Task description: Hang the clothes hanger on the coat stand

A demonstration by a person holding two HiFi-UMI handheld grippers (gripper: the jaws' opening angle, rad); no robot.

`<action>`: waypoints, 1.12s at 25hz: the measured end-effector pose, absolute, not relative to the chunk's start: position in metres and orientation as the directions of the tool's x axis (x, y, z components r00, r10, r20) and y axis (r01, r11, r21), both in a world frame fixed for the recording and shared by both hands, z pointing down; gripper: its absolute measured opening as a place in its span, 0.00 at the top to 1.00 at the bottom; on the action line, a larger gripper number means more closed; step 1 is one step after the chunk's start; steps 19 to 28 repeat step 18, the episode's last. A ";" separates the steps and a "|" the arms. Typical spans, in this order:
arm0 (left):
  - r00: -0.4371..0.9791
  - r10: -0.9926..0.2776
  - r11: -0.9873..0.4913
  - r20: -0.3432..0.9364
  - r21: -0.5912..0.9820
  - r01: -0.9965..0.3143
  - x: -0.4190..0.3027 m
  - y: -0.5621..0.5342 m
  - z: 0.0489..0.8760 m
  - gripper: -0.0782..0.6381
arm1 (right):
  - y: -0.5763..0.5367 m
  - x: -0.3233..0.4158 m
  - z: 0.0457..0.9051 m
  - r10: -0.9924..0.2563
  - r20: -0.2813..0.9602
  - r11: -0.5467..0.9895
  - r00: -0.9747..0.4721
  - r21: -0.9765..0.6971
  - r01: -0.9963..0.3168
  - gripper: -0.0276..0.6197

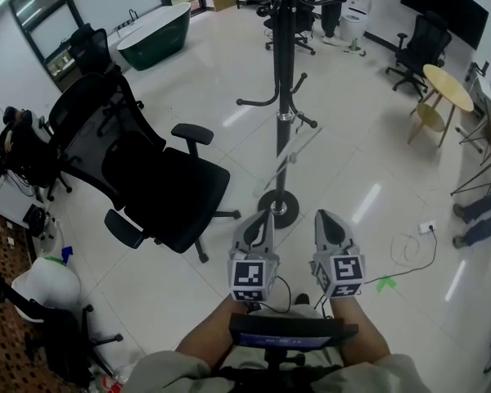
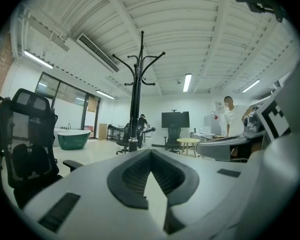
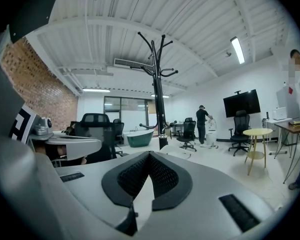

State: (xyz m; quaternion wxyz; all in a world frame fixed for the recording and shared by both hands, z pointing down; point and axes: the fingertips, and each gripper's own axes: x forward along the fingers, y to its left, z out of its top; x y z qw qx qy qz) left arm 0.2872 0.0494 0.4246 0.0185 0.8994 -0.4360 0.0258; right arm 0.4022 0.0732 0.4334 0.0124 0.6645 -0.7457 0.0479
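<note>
I see a big office: black rolling chairs [image 1: 159, 191], a wall screen [image 1: 446, 6], long ceiling lights [image 3: 236, 49], shiny floor tiles [image 1: 352, 162].

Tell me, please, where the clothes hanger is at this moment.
In the head view, the pale clothes hanger sits near the picture's centre, low against the pole of the coat stand, just above its round base and right of the black office chair.

Office chair [image 1: 159, 178] left of coat stand [image 1: 285, 97], table [image 1: 448, 87] far right
</note>
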 end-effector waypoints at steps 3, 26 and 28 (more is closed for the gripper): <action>0.619 -0.783 -0.620 0.063 0.009 -0.785 0.285 0.048 0.426 0.87 | 0.071 0.399 0.434 -0.990 0.079 0.115 -0.119 -0.052 -0.992 0.96; 0.613 -0.788 -0.613 0.052 0.009 -0.790 0.279 0.033 0.434 0.87 | 0.054 0.389 0.441 -0.987 0.079 0.134 -0.136 -0.035 -0.990 0.96; 0.613 -0.788 -0.613 0.052 0.009 -0.790 0.279 0.033 0.434 0.87 | 0.054 0.389 0.441 -0.987 0.079 0.134 -0.136 -0.035 -0.990 0.96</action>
